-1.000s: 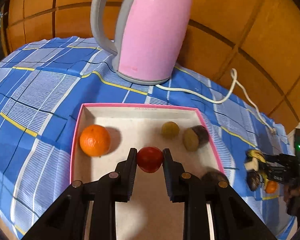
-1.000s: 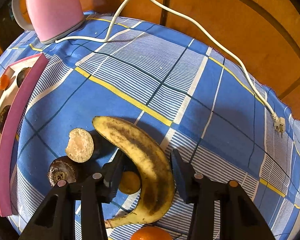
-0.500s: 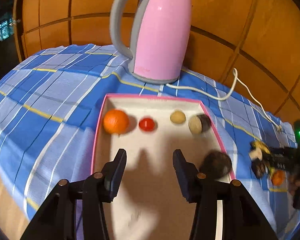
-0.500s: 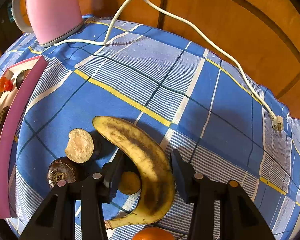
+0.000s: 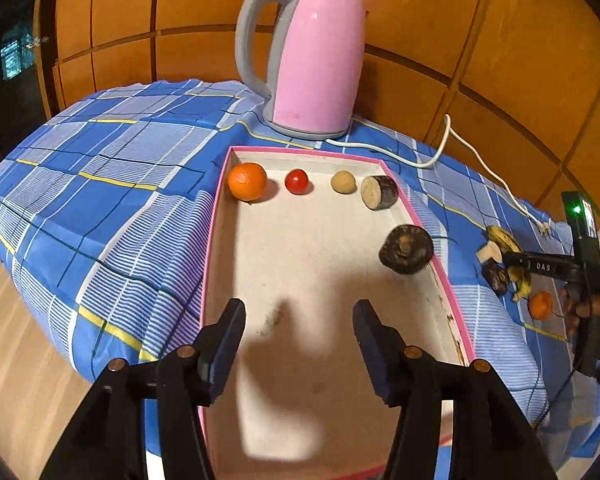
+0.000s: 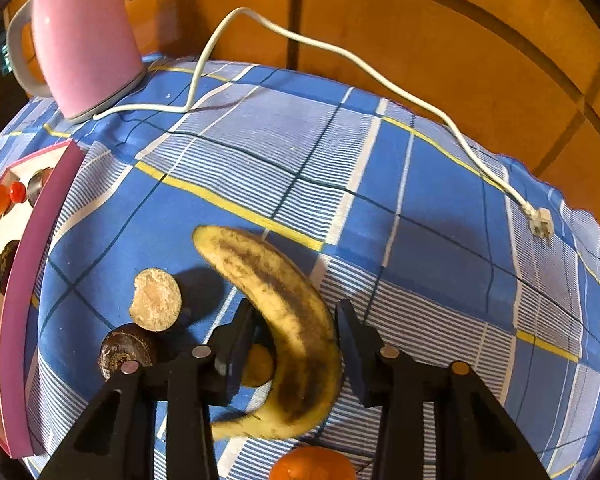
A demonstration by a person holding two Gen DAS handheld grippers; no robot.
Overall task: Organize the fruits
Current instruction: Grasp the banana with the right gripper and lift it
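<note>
Hovering my left tongs (image 5: 298, 334) over the near end of the pink-rimmed tray (image 5: 436, 260), jaws opening, nothing between them. Tray sits on the desk with the blue checked cloth (image 5: 100, 184). Along its far wall, left to right: orange (image 5: 247, 181), small red fruit (image 5: 297, 181), small tan fruit (image 5: 343, 182), cut dark fruit piece (image 5: 379, 192). One whole dark round fruit (image 5: 406, 249) lies by the right wall, apart from that row. Pink kettle (image 5: 314, 68) stands behind the tray, white cord (image 6: 340, 56) trailing across the cloth.

My right tongs (image 6: 296, 334) straddle the spotted banana (image 6: 284, 316) on the cloth, jaws closing; right pad looks touching the peel, left pad I cannot tell. Small yellow fruit (image 6: 258, 366) sits just beside the banana, by the left finger. Left of that: cut fruit half (image 6: 156, 300) and dark fruit (image 6: 126, 350), touching. Second orange (image 6: 312, 464) at the bottom edge.
</note>
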